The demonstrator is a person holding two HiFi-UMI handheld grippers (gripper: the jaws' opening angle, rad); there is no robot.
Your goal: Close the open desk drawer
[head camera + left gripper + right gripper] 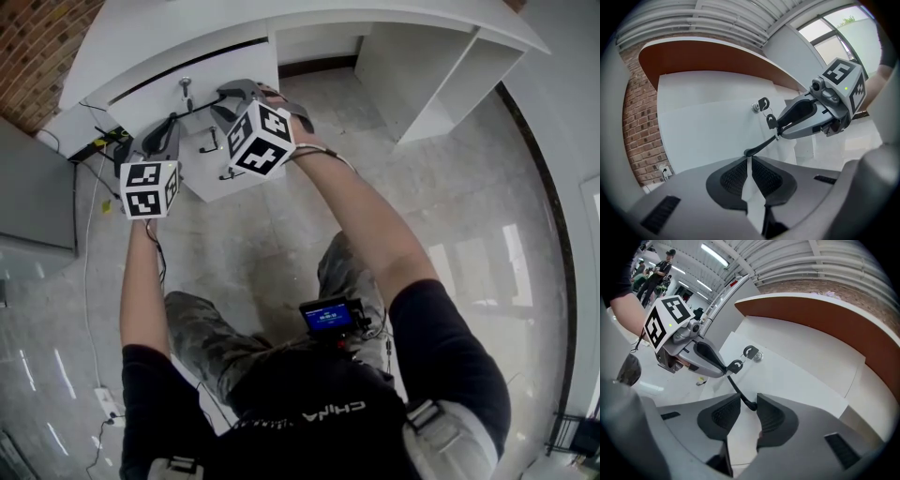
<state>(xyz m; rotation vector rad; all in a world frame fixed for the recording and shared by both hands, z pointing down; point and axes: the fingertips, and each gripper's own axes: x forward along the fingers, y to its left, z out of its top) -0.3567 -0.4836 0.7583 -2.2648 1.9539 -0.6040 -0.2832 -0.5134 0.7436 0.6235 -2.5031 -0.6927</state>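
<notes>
The drawer (246, 80) sits at the upper left of the head view, its white front set under the desk (309, 23) top, with a dark seam along its upper edge. Both tools are up against that front, one at each end of the black handle (761, 144). A key (761, 104) hangs in the lock just above the handle.

The left tool (749, 164) is clenched almost fully, with only a thin slit left between its pads. Nothing is caught in it, and the handle's end lies just past its tips. The right tool (748, 408) is released, jaws apart, with the other end of the handle standing in the gap but not pinched.

As for progress, the approach looks done: both tools have reached the drawer front and seem placed to push. From these angles it is hard to judge how far the drawer stands out from the desk. It may be partly in, but the dark seam suggests it is not yet flush. What seems left is pushing it home and drawing both tools clear.
</notes>
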